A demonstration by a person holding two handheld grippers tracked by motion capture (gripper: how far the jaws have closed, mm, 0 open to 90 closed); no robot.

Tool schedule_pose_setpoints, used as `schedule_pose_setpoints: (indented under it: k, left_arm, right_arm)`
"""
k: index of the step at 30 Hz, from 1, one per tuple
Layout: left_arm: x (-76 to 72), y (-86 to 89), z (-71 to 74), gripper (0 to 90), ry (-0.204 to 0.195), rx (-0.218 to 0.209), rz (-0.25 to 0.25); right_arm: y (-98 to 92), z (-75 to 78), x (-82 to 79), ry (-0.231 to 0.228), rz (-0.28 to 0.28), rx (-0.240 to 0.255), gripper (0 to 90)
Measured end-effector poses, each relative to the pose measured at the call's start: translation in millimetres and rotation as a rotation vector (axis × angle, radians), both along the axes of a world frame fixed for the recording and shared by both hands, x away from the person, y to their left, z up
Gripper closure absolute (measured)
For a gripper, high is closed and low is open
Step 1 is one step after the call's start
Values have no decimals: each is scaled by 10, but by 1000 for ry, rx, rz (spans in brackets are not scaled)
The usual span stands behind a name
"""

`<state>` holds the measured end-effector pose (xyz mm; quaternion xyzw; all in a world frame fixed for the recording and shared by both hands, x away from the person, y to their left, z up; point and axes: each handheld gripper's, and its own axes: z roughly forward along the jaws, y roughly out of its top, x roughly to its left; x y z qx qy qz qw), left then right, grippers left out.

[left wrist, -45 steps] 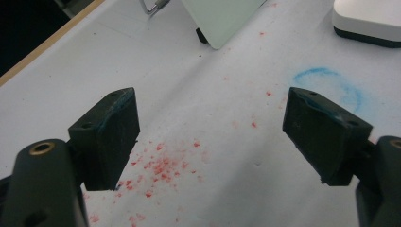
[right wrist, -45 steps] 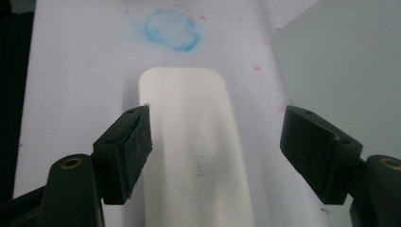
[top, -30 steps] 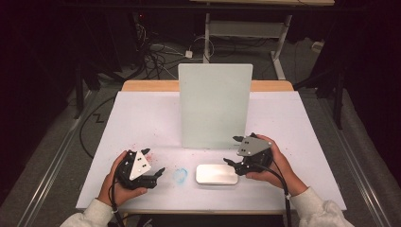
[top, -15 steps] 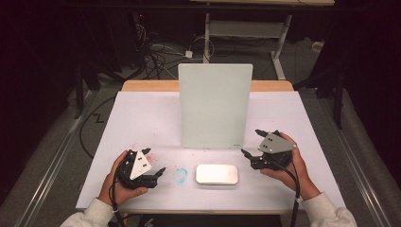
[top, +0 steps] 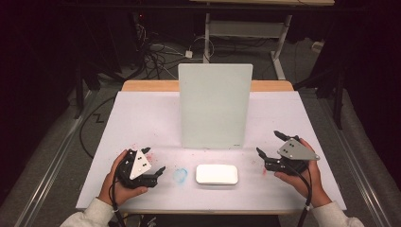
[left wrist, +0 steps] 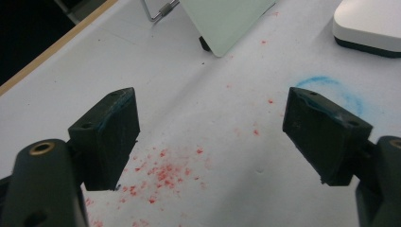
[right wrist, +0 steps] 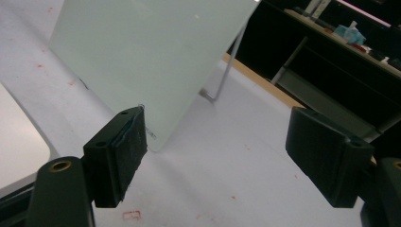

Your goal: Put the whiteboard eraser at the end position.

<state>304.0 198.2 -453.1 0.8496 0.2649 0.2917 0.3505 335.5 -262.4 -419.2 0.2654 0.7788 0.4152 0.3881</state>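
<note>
Near the table's front edge, the flat white rounded slab [top: 217, 174] lies free; at three o'clock of it my right gripper [top: 271, 149] has just been opening, empty, letting go; my left gripper [top: 156, 160] gapes empty at nine o'clock.

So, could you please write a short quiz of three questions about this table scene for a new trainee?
1. True or false: the right tool is shut on the white flat device.
2. Which mark lies between the left tool and the white flat device?
A. a blue scribbled ring
B. a green cross
C. a black arrow
3. What stands upright on the white table behind the white flat device?

Key
1. False: its jaws stand apart with nothing between them, off to the side of the device.
2. A
3. A pale green board, propped on a wire stand.
</note>
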Motion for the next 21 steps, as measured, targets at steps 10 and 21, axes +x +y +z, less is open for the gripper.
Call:
schedule_pose_setpoints:
  k: [10, 21]
  left_arm:
    - [5, 6, 15, 186, -15, -2, 25]
    - [-23, 8, 27, 176, -29, -1, 31]
  right_arm:
    - [-210, -154, -147, 10, -80, 43, 177]
    - [-193, -274, -279, 10, -52, 47, 168]
